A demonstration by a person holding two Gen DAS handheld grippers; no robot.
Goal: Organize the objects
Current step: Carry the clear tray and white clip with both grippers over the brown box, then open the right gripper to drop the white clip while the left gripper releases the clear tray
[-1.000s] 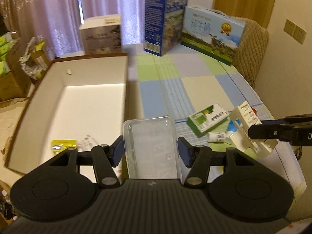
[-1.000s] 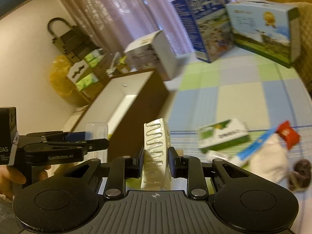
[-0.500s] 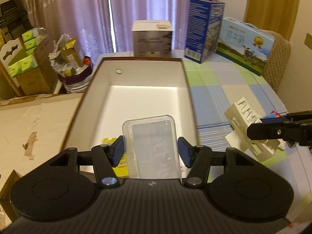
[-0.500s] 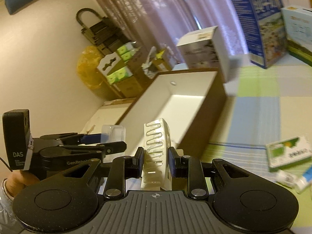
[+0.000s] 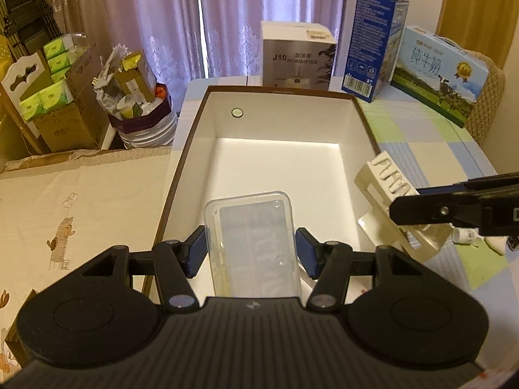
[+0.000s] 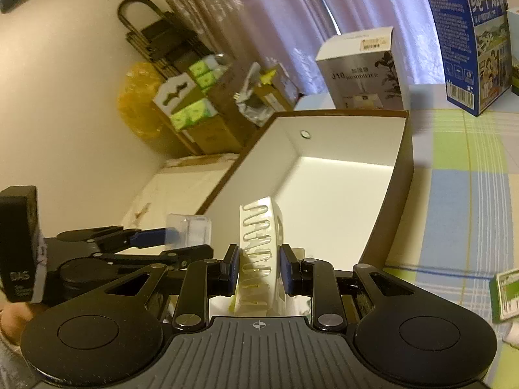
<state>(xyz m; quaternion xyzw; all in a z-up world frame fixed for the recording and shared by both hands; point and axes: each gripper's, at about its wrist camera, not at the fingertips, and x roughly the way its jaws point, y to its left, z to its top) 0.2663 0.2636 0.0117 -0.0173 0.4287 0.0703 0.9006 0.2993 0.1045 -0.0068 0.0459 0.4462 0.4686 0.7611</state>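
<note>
A clear plastic case [image 5: 253, 243] is clamped between the blue pads of my left gripper [image 5: 251, 253], which is shut on it above the near end of the open white-lined box [image 5: 279, 100]. My right gripper [image 6: 259, 267] is shut on a white slotted plastic rack [image 6: 259, 240], held edge-up over the box's [image 6: 402, 168] near end. In the left wrist view that rack [image 5: 386, 181] hangs above the box's right rim, in the right gripper's black fingers [image 5: 454, 207]. The right wrist view shows the left gripper [image 6: 175, 240] with the clear case [image 6: 188, 227] at lower left.
A humidifier carton [image 5: 296, 55], a blue carton [image 5: 373, 45] and a milk carton [image 5: 441, 71] stand behind the box on the checked tablecloth. A green medicine box [image 6: 507, 291] and a small bottle [image 5: 465, 235] lie to the right. Cluttered cartons [image 5: 55, 97] stand at far left.
Both grippers have swung left with their loads, from over the tablecloth to over the box. The green box and other items have slid off to the right of view.
</note>
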